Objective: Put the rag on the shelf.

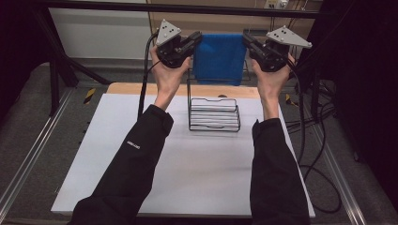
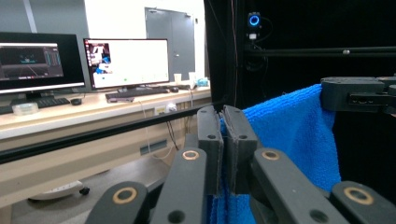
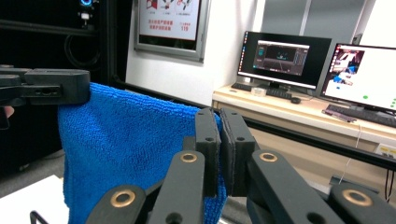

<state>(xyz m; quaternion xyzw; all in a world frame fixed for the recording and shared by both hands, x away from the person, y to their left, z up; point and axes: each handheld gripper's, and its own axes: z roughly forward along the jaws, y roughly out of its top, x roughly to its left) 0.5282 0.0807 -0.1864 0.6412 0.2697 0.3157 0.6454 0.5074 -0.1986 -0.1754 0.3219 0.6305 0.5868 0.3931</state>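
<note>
Aloft, left gripper (image 1: 196,41) and right gripper (image 1: 248,41) (both clamped) stretch blue towel (image 1: 219,58).

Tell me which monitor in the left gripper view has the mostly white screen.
The nearer monitor, beside the doorway; the other monitor, towards the picture's left edge, shows a dark screen.

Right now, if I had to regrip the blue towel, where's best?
Keep to the blue towel's two top corners, coming in from either side as the left claw and right claw do: it hangs flat between them, above the wire rack.
</note>
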